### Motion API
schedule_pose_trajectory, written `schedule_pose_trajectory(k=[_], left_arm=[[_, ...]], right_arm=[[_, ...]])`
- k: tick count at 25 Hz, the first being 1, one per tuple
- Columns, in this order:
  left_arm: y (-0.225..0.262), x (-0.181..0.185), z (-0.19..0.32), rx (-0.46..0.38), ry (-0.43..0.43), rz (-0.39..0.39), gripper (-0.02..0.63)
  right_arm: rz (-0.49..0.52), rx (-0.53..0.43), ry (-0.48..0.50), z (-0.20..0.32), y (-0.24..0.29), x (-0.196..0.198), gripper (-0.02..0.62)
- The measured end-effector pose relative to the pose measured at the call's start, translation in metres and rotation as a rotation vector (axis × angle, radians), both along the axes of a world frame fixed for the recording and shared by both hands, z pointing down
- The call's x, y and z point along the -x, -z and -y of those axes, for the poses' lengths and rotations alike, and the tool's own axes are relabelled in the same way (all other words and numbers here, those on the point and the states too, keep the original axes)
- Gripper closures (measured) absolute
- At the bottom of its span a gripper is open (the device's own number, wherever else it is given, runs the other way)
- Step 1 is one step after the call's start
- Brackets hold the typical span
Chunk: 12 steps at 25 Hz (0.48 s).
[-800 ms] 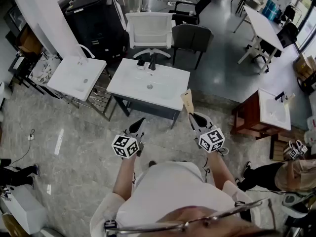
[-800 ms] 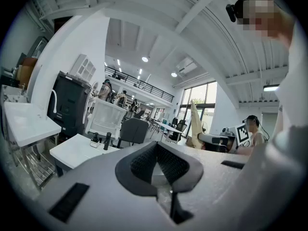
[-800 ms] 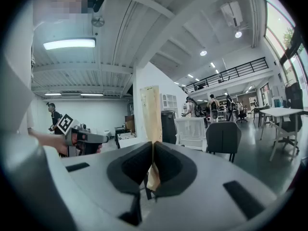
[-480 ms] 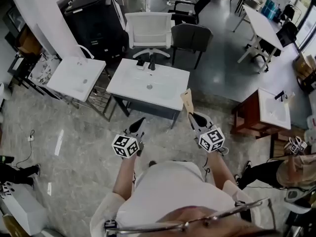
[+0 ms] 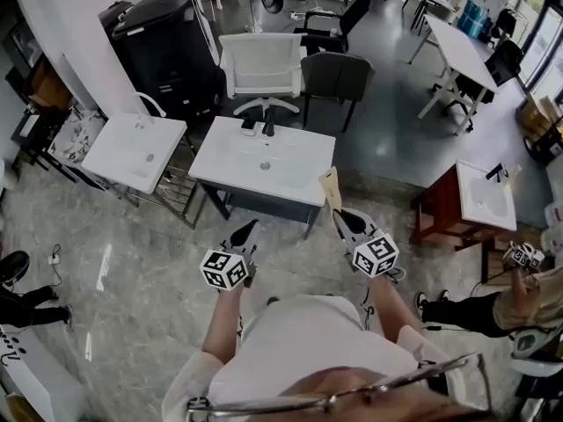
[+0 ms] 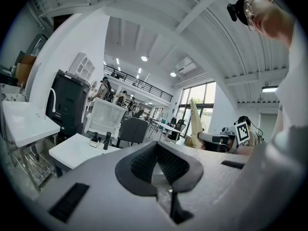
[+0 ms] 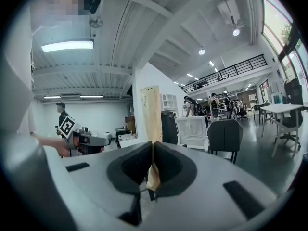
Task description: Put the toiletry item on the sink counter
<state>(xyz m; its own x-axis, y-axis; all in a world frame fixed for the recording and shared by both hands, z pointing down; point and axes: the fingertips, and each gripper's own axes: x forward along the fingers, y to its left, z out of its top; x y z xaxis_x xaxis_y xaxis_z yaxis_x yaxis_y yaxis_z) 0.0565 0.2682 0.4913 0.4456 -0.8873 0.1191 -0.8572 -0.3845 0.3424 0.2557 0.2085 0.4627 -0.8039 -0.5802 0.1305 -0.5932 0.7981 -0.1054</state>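
Tightly, right gripper [image 7: 152,146] pinching tan packet [image 7: 151,112], left gripper [image 6: 156,144] closed

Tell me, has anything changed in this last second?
Hardly anything. The right claw still pinches the tan toiletry packet, the left claw is still shut and empty, both short of the sink counter. Only the wearer's viewpoint shifted slightly.

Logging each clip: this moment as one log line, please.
right gripper: shut on packet | left gripper: shut, empty | packet: not yet on sink counter
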Motion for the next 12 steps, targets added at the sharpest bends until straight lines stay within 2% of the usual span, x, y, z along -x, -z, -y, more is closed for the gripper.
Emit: schedule_pose_trajectory(k=[12], left_arm=[[-0.005,0.030,0.005,0.007,-0.059,-0.003,0.603]], right_arm=[[-0.010,-0.006,-0.025,-0.003,-0.001,0.038,0.577]])
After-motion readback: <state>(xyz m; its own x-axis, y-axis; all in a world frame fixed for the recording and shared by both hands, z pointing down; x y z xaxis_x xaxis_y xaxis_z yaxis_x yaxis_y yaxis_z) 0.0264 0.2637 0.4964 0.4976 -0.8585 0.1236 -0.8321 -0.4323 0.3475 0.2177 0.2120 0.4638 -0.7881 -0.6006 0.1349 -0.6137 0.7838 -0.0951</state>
